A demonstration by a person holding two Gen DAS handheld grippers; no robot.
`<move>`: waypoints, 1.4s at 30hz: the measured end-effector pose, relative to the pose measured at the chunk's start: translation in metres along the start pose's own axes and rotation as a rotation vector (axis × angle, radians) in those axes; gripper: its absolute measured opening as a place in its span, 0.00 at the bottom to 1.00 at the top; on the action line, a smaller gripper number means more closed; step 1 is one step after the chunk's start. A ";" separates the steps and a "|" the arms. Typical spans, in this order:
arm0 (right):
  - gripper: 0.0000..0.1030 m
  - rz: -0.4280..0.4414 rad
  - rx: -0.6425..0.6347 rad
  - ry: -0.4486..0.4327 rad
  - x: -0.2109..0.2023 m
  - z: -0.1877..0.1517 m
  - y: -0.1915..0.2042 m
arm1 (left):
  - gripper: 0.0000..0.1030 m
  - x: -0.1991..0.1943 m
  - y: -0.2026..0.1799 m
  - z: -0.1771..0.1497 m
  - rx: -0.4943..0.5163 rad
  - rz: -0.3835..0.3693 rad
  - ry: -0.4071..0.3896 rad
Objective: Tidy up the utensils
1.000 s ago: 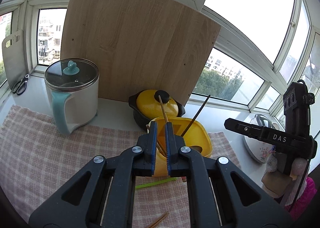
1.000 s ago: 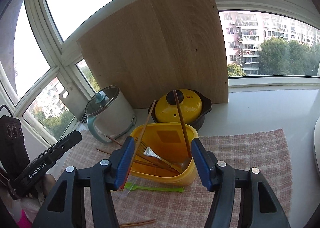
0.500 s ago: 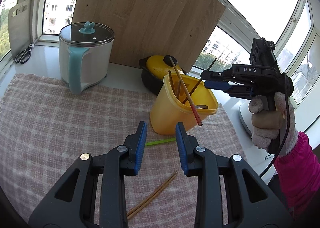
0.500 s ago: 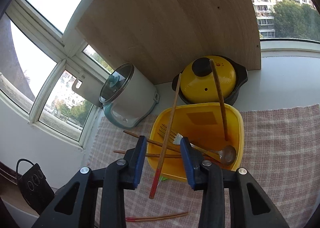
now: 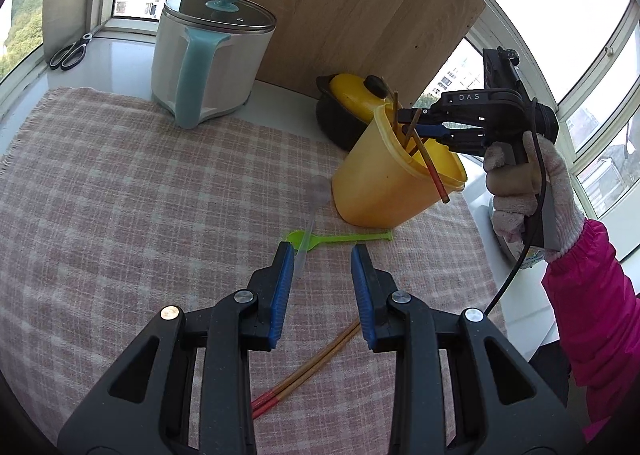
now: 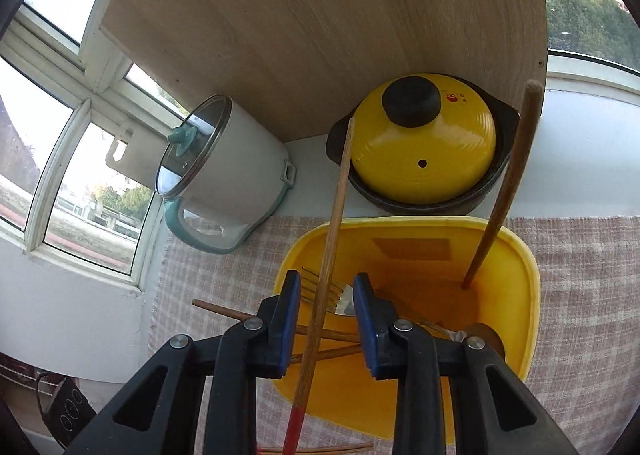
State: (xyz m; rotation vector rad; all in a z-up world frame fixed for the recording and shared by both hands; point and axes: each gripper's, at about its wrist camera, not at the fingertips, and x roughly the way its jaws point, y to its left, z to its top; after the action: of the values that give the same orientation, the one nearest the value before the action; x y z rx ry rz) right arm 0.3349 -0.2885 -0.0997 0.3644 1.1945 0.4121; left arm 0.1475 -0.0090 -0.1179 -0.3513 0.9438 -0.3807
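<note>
The left tool (image 5: 322, 251) hovers apart over the green spoon (image 5: 320, 238); the right tool (image 6: 326, 293), jaws just closing, brackets a chopstick (image 6: 334, 231) (untouched) above the yellow bin (image 6: 516, 255)

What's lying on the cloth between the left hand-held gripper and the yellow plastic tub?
Left wrist view: a lime-green plastic spoon and a clear plastic spoon across it, between the left hand-held gripper and yellow plastic tub.

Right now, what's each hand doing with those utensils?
Left gripper open above pair of chopsticks on cloth. Right gripper, jaws just closing, around a chopstick over yellow bin. Nothing blocking.
</note>
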 end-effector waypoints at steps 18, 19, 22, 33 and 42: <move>0.04 -0.015 -0.111 -0.287 -0.048 -0.012 0.022 | 0.28 0.026 0.002 -0.008 -0.024 -0.029 0.077; 0.04 -0.033 -0.123 -0.319 -0.050 -0.012 0.024 | 0.28 0.027 0.001 -0.009 -0.021 -0.031 0.079; 0.04 -0.076 -0.161 -0.413 -0.054 -0.014 0.031 | 0.28 0.028 0.000 -0.011 -0.020 -0.034 0.084; 0.04 -0.262 -0.276 -0.600 -0.045 -0.017 0.049 | 0.28 0.024 0.014 -0.017 -0.071 -0.038 0.093; 0.05 -0.290 -0.314 -0.613 -0.038 -0.030 0.046 | 0.28 0.020 0.016 -0.016 -0.072 -0.044 0.092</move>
State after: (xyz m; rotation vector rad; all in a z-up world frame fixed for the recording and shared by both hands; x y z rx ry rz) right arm 0.2892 -0.2658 -0.0563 0.0307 0.5569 0.2046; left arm 0.1476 -0.0059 -0.1481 -0.4236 1.0432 -0.4060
